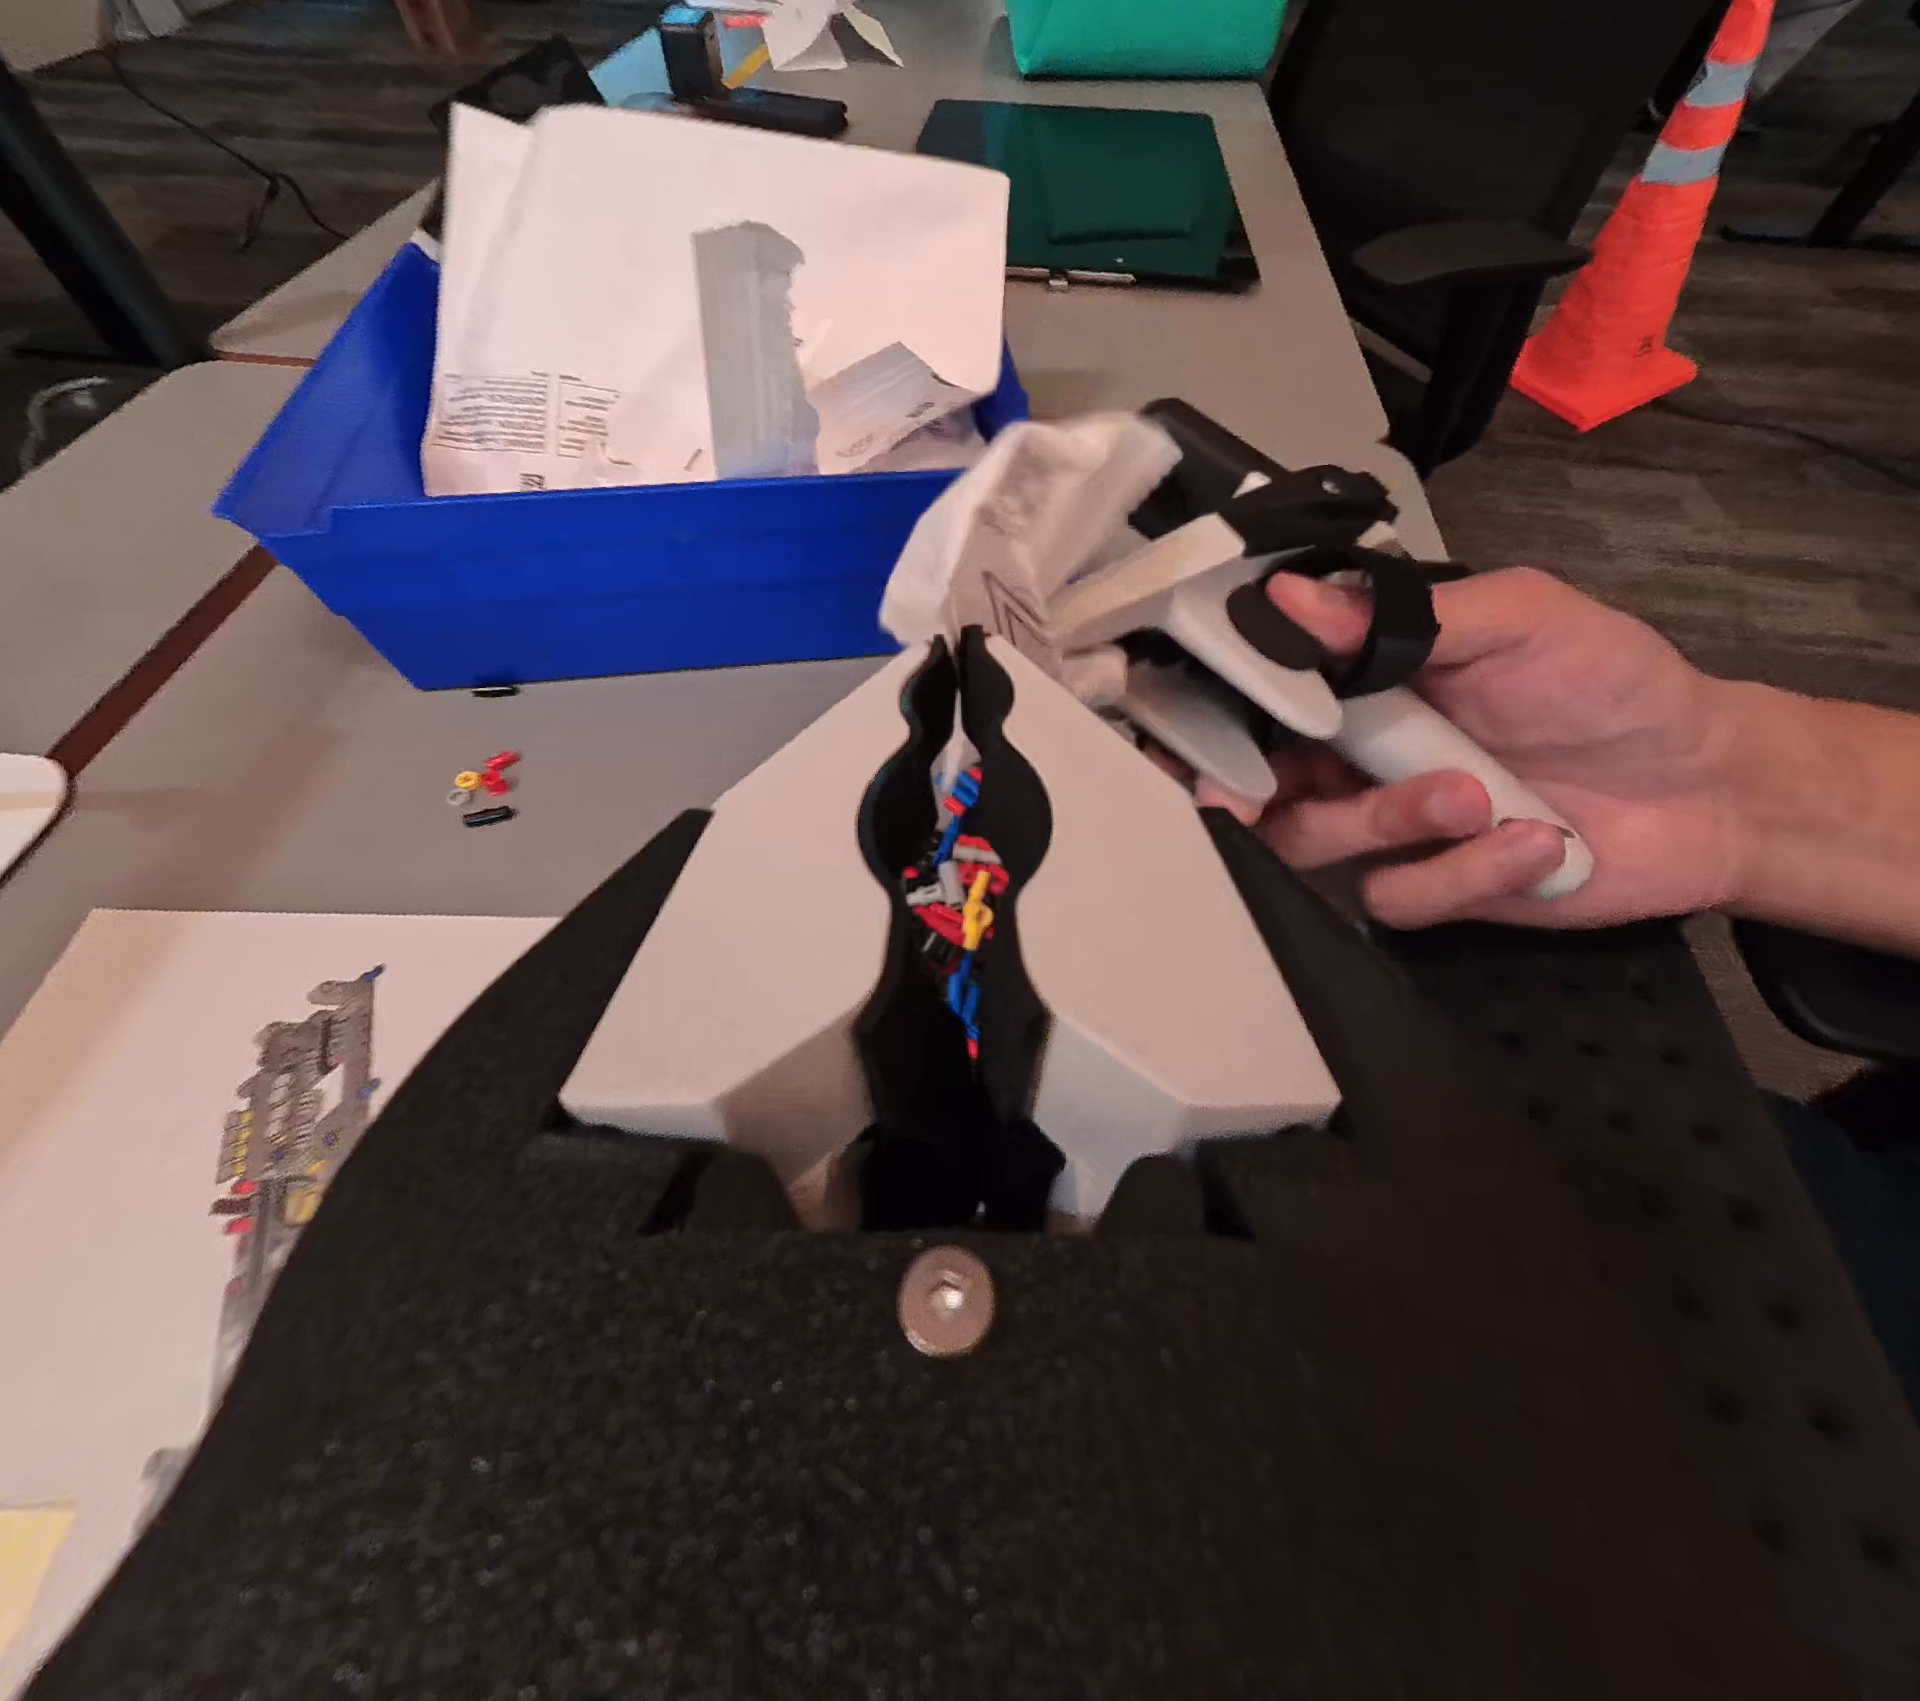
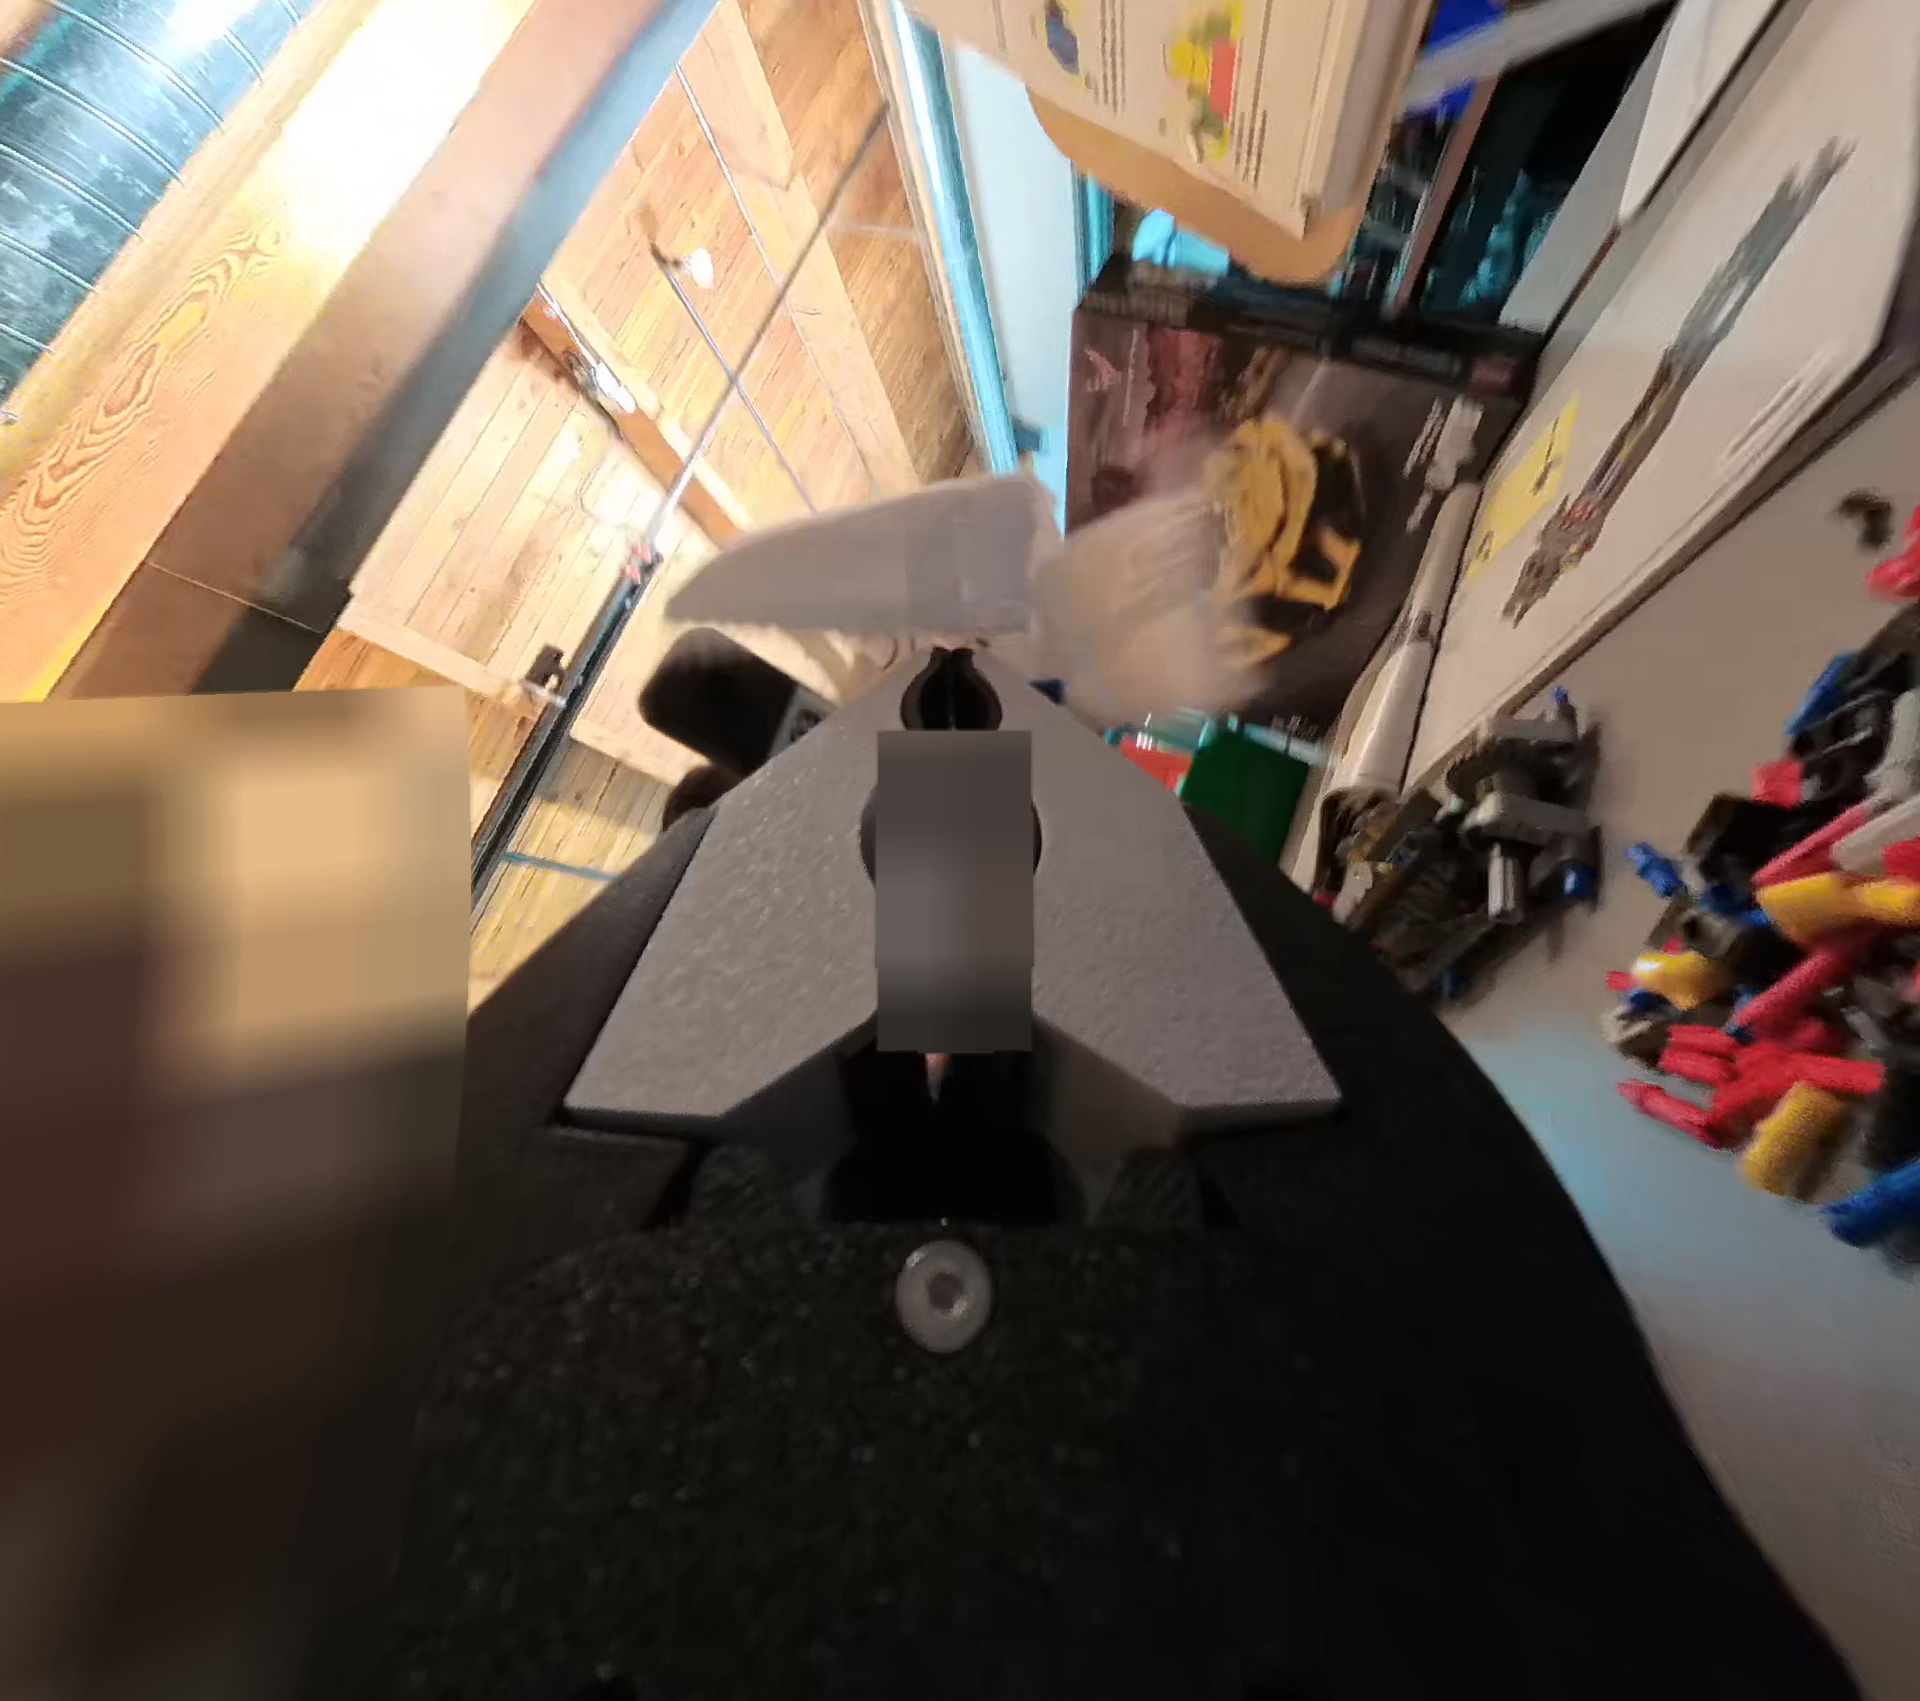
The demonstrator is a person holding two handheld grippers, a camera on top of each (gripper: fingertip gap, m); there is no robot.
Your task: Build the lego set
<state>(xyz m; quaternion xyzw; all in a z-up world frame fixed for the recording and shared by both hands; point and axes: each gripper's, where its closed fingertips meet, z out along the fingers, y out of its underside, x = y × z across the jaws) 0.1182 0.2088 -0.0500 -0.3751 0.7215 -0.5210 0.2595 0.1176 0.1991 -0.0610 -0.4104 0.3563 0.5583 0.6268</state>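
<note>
Above table (image 1: 675, 758) near edge: left gripper (image 1: 957, 649) pressed together on paper bag (image 1: 987, 550); right gripper (image 2: 951, 664) pinching same bag's torn flap. Lego pieces (image 1: 961, 908) visible below. Advice: pull apart steadily, tip contents clear of blue bin (image 1: 582, 571).

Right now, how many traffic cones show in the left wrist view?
1. The orange cone stands on the floor at the far right, beside the black office chair. More could be hidden outside the frame.

Blue bin (image 1: 582, 571), orange cone (image 1: 1652, 228) (grey-banded), seemingly red-blue-yellow lego pieces (image 2: 1766, 976).
</note>
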